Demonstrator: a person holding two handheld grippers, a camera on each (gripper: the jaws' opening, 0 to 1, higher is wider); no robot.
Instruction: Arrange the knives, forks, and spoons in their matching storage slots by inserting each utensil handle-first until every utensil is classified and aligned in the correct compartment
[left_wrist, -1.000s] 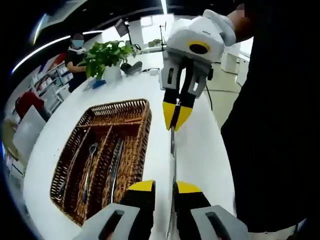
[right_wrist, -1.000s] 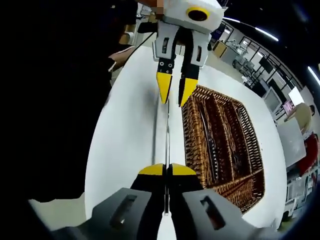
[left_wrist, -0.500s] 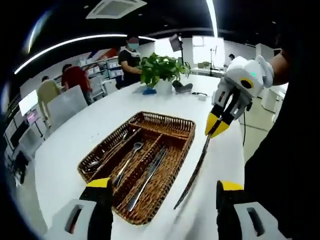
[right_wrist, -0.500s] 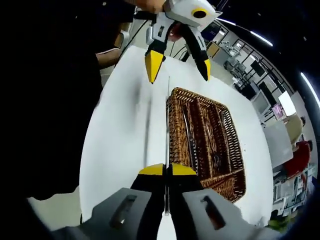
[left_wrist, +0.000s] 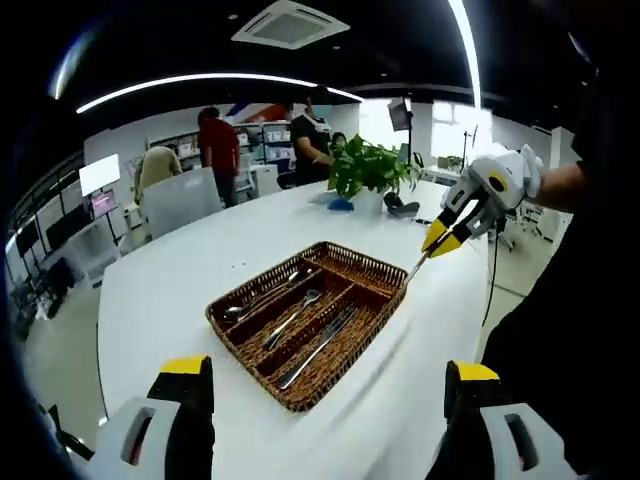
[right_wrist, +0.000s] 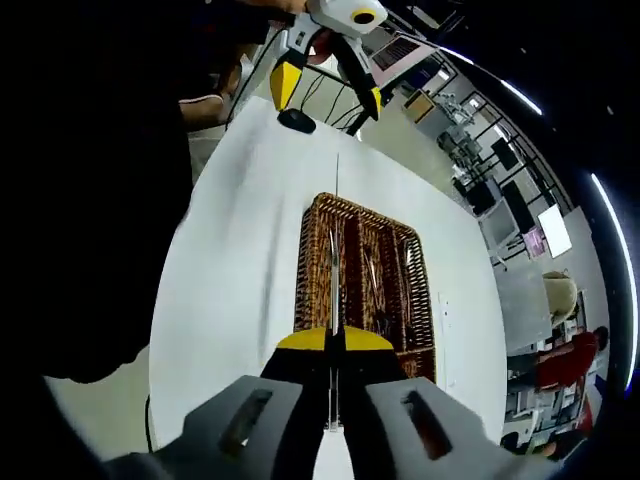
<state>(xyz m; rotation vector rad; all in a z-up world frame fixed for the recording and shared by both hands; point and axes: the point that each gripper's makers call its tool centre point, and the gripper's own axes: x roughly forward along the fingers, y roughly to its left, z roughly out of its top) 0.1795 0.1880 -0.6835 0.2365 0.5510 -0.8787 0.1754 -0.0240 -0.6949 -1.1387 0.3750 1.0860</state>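
White table (left_wrist: 180, 280) fills an open office, with a wicker basket (left_wrist: 372, 268) at its middle holding cutlery (left_wrist: 318, 345) in slots. Above the basket's near edge, the right gripper (left_wrist: 445, 240) clamps a knife (right_wrist: 334, 262). The left gripper (left_wrist: 325, 385) stands wide apart, well back from the basket.

open office, desks (left_wrist: 185, 200), monitors (left_wrist: 103, 172), ceiling lights (left_wrist: 200, 80)

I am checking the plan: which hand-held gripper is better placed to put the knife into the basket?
Right. The right hand-held gripper is shut on the knife above the wicker basket; the left hand-held gripper is open, holding nothing.
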